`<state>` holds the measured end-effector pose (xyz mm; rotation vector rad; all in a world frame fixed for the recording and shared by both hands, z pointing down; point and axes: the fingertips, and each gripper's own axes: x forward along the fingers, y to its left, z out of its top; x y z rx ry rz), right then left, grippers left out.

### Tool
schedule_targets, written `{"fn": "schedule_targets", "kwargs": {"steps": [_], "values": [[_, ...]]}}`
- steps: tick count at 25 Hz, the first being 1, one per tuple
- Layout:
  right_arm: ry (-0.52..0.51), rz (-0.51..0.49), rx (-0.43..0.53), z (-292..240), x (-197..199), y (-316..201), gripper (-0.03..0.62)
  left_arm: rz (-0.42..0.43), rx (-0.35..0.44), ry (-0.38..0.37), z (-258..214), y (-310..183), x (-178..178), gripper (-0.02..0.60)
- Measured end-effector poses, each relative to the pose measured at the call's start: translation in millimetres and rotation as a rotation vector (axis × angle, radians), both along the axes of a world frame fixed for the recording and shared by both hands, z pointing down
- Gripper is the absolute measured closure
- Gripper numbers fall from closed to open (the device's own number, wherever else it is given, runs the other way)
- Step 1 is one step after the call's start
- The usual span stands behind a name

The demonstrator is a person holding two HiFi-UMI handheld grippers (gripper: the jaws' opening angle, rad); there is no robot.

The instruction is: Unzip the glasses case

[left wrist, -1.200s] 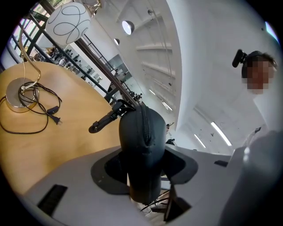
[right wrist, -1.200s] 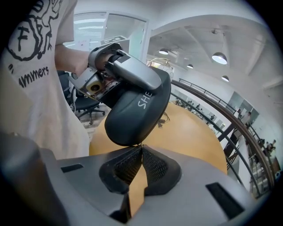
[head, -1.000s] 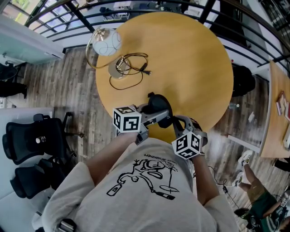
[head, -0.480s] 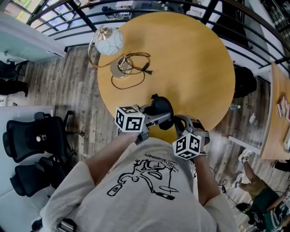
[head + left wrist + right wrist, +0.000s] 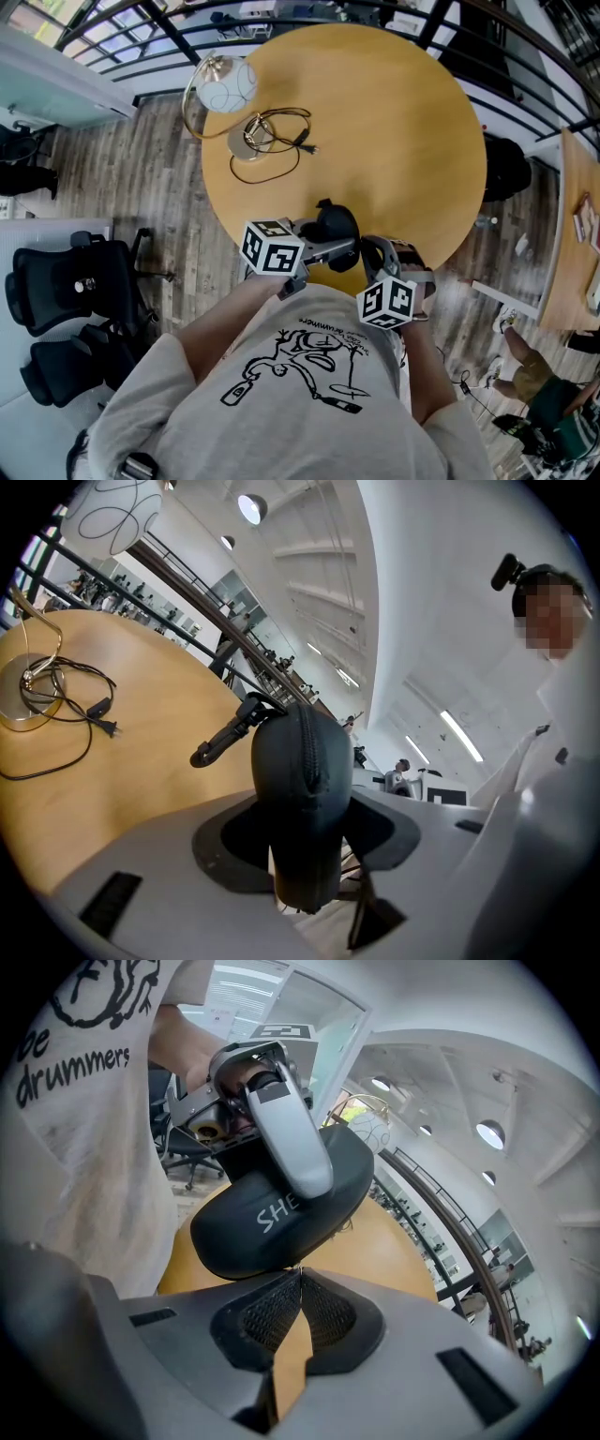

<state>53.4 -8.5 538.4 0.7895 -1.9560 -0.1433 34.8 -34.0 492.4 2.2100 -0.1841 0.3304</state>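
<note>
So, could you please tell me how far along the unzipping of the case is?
Done: the left claw clamps the case. In hand: the right claw is shut at its edge; no pull shows. Left: the visible zip looks closed.

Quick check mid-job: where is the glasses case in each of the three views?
Head view: glasses case at the near edge of the table.
Left gripper view: centre, clamped between the jaws of the left gripper.
Right gripper view: upper centre, just above the shut tips of the right gripper.
Shared landmark: the round wooden table.
</note>
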Motion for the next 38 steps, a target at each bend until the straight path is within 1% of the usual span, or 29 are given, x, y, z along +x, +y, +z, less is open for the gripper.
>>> {"fn": "schedule_targets", "kwargs": {"steps": [10,15,19,23,29,31,33,35,36,37,38], "values": [[0.027,-0.012,0.056,-9,1,-8,0.571,0.122,0.070,-0.084,13,22,6,0.373],[0.052,-0.036,0.090,-13,1,-10,0.571,0.187,0.085,-0.134,24,36,7,0.373],[0.130,-0.086,0.135,-13,-1,-11,0.571,0.247,0.101,-0.189,37,47,5,0.371],[0.217,-0.152,0.178,-11,-3,-12,0.571,0.287,0.090,-0.213,48,55,3,0.371],[0.392,-0.296,0.266,-9,-10,-10,0.571,0.364,0.080,-0.288,64,67,0,0.371],[0.417,-0.346,0.284,-8,-13,-9,0.571,0.384,0.076,-0.308,69,69,-2,0.371],[0.427,-0.379,0.299,-7,-16,-9,0.571,0.392,0.070,-0.319,71,71,-3,0.371],[0.429,-0.382,0.303,-6,-17,-10,0.571,0.393,0.073,-0.331,73,70,-4,0.370],[0.414,-0.362,0.294,-5,-17,-11,0.570,0.388,0.079,-0.337,74,68,-4,0.368],[0.377,-0.323,0.272,-3,-15,-13,0.569,0.377,0.087,-0.345,76,66,-5,0.367],[0.317,-0.265,0.238,-1,-14,-16,0.568,0.360,0.095,-0.351,78,62,-6,0.364]]}}
